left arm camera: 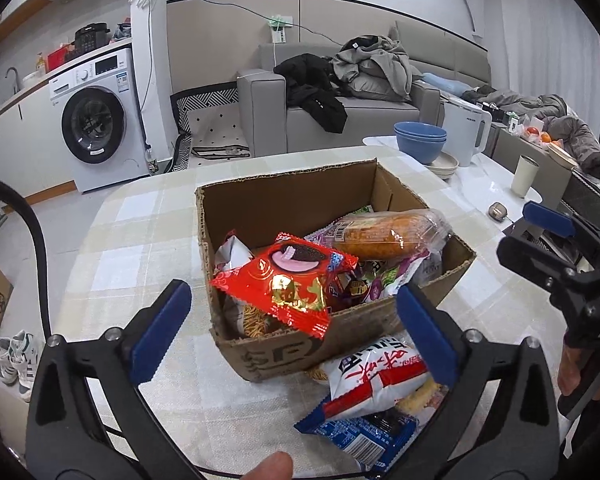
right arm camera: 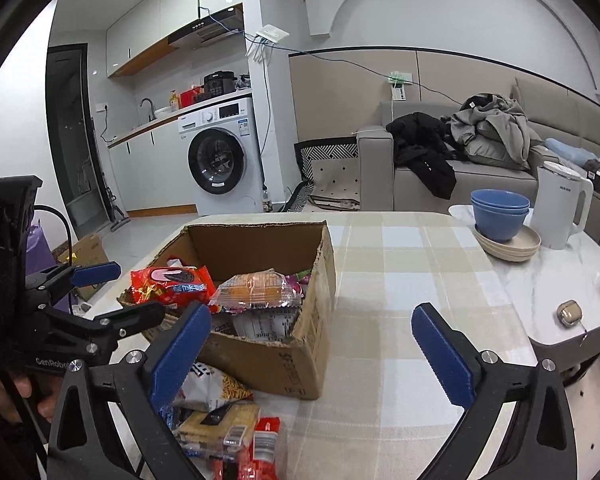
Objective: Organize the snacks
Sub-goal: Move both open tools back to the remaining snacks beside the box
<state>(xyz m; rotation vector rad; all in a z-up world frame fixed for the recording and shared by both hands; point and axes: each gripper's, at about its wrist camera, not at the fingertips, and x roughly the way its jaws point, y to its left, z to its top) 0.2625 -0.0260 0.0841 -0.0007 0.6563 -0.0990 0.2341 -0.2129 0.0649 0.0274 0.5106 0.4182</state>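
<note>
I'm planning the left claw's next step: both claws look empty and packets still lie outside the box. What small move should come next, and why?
Probably lower the open left claw onto the white-and-red packet. It lies on the tablecloth against the cardboard box, just under that claw, while the right claw is open over bare cloth.

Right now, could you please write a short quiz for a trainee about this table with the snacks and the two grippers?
1. True or false: the red cookie packet lies on top of the snacks in the brown cardboard box.
2. Which snack lies outside the box? A) the white noodle bag with red writing B) the long orange bread in clear wrap
3. Fill in: both the left gripper and the right gripper are ____.

Key: 1 true; 2 A; 3 open
</note>
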